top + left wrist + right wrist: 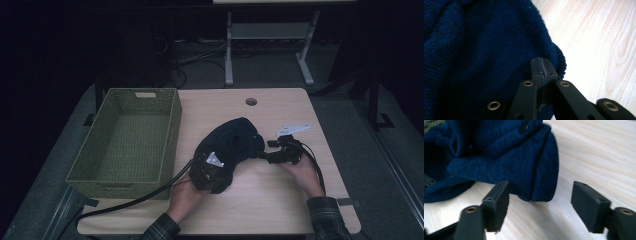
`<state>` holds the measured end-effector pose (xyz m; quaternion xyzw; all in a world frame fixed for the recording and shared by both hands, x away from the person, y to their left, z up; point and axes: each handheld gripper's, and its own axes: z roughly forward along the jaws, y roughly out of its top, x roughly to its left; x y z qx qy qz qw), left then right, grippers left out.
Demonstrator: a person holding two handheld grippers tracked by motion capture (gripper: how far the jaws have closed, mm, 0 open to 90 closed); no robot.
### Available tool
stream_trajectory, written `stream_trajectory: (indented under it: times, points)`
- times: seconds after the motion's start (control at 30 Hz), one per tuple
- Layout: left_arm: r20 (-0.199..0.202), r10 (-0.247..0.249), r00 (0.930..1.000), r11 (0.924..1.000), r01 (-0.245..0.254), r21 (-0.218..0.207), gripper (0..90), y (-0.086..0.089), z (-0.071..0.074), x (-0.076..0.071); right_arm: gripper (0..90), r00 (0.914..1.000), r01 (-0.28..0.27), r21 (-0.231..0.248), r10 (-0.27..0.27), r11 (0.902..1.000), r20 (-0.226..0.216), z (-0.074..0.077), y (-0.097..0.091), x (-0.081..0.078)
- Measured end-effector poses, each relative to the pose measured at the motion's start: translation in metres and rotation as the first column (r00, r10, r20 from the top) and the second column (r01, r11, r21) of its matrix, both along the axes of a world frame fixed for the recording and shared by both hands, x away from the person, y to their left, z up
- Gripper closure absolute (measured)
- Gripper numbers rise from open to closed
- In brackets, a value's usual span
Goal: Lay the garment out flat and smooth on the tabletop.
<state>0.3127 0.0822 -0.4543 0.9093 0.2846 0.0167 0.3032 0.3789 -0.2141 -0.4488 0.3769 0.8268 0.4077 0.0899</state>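
Green woven basket (125, 140) sits at the left of the worktop (280, 200), open side up. Just right of it lies a dark navy knitted garment (231, 145), bunched in a heap near the middle of the worktop, touching the wood.

Left hand-held gripper (207, 172) sits at the near-left end of the garment, partly buried in the cloth, with the person's left hand (185, 197) behind it and a black cable (130, 200) trailing off toward the near-left edge. In the left gripper view the jaws are pressed together, tips meeting, left hand-held gripper (541, 68) lying over the navy knit; the cloth bunches round the closed tips, so it looks pinched, though the exact fold between the pads is hidden.

Right hand-held gripper (267, 150) is at the right end of the garment, held by the right hand (302, 172), low over the worktop. In the right gripper view its jaws stand apart, fairly wide, right hand-held gripper (540, 195) with a rolled ribbed edge of the garment (534, 170) just ahead of and between the pads (496, 202), not pressed by either. Pale wood shows under the gap.

White paper slip (292, 130) lies on the worktop just beyond the right hand-held gripper. Round cable hole (251, 102) sits near the far edge.
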Motion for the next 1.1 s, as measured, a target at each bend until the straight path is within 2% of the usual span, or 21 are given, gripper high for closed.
stream_trajectory:
  times: [0.07,0.13,0.17,0.2,0.3,0.5,0.6,0.67,0.87,1.1]
  points:
    - [0.0,0.0,1.0,1.0,0.0,0.0,90.0,0.0,0.0,0.0,37.6,0.9999,-0.004,-0.013,0.004,0.9999,-0.009,-0.003,0.002,0.002]
    - [0.0,0.0,1.0,1.0,0.0,-0.001,90.0,0.0,0.0,0.0,54.2,0.9994,-0.027,-0.012,0.027,0.9995,-0.02,-0.006,0.004,0.002]
    - [0.0,0.0,1.0,1.0,0.0,0.0,90.0,0.0,0.0,0.0,59.4,0.9996,-0.027,-0.018,0.027,0.9995,-0.011,-0.006,0.004,0.002]
    - [0.0,0.0,1.0,1.0,0.0,0.0,90.0,0.0,0.0,0.0,69.3,0.9996,-0.028,-0.026,0.028,0.9993,-0.007,-0.005,0.005,0.001]
    - [0.0,0.0,1.0,1.0,0.0,0.0,90.0,0.0,0.0,0.0,81.1,0.9995,-0.029,-0.018,0.029,0.9994,0.012,-0.001,0.003,0.0]
    - [0.0,0.002,1.0,1.0,-0.002,0.0,90.0,0.0,0.0,0.0,83.6,0.9998,-0.013,-0.013,0.013,0.9998,0.012,0.014,0.001,-0.002]
    - [0.007,-0.001,1.0,1.0,0.001,0.003,90.0,0.0,0.0,0.001,83.7,0.9991,-0.011,-0.02,0.012,0.9997,0.041,0.03,0.002,-0.001]
    - [0.002,0.013,0.9999,0.9998,-0.013,-0.013,90.0,-0.001,-0.001,0.0,83.8,0.9977,-0.003,-0.04,0.005,0.9992,0.068,0.041,0.003,0.001]
    - [-0.001,0.012,0.9999,0.9998,-0.012,-0.013,90.0,0.0,-0.001,0.0,83.9,0.9934,0.016,-0.055,-0.01,0.9983,0.114,0.07,0.005,0.011]
    - [-0.009,0.013,0.9999,0.9998,-0.013,-0.015,90.0,0.0,-0.001,0.001,83.9,0.9911,0.036,-0.068,-0.026,0.9971,0.13,0.087,0.01,0.03]
